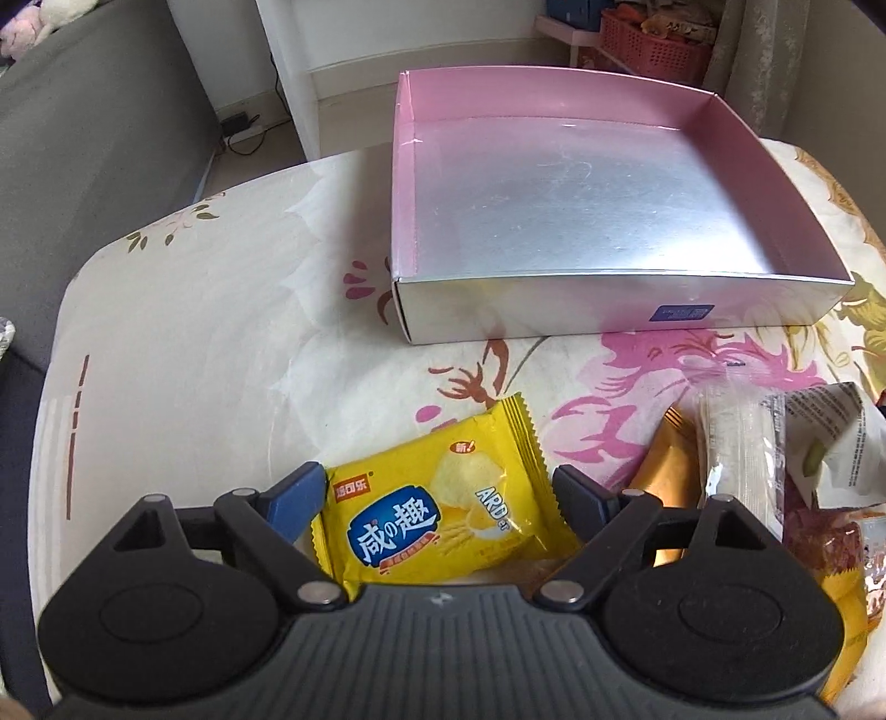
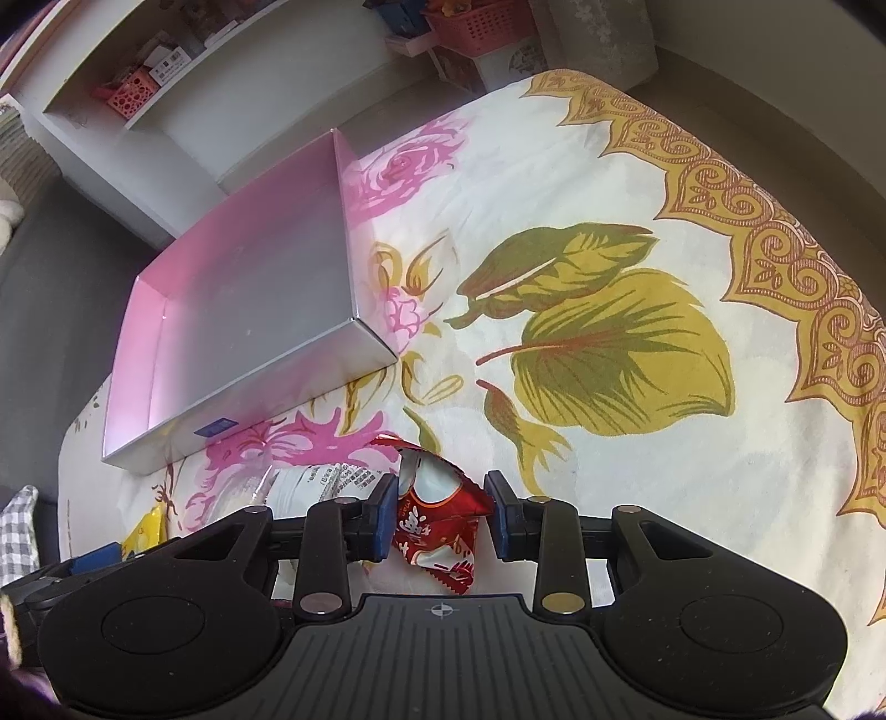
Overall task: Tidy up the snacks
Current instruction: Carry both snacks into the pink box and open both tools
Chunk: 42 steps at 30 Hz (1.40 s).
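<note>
A yellow snack packet [image 1: 421,531] lies flat on the floral cloth between the blue pads of my left gripper [image 1: 437,498], whose jaws stand wide at its two edges without squeezing it. Right of it lie an orange packet [image 1: 670,465], a clear-wrapped pale bar [image 1: 736,443] and a white printed packet [image 1: 830,437]. My right gripper [image 2: 443,515] is shut on a crumpled red snack packet [image 2: 437,531], just above the cloth. An empty shallow silver box with pink inner walls [image 1: 609,310] sits beyond the snacks; in the right wrist view the box [image 2: 266,382] is up to the left.
The floral cloth [image 2: 609,166] covers a rounded surface whose edge drops off at left [image 1: 55,387] and at right. A grey sofa [image 1: 83,166] stands to the left. A white shelf unit [image 2: 194,111] and pink baskets [image 1: 653,44] stand behind the box.
</note>
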Tool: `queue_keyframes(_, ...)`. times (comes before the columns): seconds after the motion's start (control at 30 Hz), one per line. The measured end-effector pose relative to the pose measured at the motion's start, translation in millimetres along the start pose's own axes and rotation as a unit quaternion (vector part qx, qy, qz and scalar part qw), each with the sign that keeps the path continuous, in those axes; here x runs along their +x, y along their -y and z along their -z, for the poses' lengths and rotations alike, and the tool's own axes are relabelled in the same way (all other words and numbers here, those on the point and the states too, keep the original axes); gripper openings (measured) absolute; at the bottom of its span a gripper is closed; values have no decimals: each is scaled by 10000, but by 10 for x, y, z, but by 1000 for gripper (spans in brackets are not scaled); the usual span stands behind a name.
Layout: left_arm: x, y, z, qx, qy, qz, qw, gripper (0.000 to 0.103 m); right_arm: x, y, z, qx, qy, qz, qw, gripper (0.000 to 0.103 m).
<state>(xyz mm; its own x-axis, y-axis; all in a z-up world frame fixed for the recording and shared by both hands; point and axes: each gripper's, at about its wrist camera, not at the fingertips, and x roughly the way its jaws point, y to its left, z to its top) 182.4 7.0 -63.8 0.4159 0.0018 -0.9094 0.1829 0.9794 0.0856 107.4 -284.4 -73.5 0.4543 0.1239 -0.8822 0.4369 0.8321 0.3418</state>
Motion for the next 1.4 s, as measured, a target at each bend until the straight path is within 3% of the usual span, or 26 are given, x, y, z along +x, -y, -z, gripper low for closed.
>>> queue_keyframes(0.1,-42,-17,17,-35,95,-154,9998,69,-59,8,-13,43,63,-88,9999,32)
queue_keyframes(0.5,-185,-364,99,-732,273,227,9967,61,-287,-16,-76,153,328,-377,9986,32)
queue_keyframes(0.67,-330,-421,111,-889,458,365,9943,36,-368,-42,-91,180,434,-510,9976,32)
queue_keyframes(0.83,-370,-498,81,-989,511,619,9919,30,-366,-76,-81,191,433,-560,9973,32)
queue_keyframes(0.93,-327,-527,110,-938,441,719,9920,41,-364,-91,-70,182,445,-552,9973,32)
queue_keyframes(1.0,-269,-551,129,-1027,408,566,9923,71,-368,-115,-65,136,477,-556,9972,32)
queue_keyframes(1.03,-246,-556,152,-1098,387,498,9920,75,-371,-134,-61,100,491,-558,9972,32)
queue_keyframes(1.2,-114,-533,116,-1224,193,477,9911,91,-367,-226,-53,-34,511,-578,9970,32)
queue_keyframes(1.3,-20,-479,98,-1153,45,208,9931,100,-350,-275,-49,-80,502,-586,9970,32)
queue_keyframes(1.4,100,-402,134,-946,-117,-139,9953,101,-348,-320,-46,-116,503,-622,9967,32)
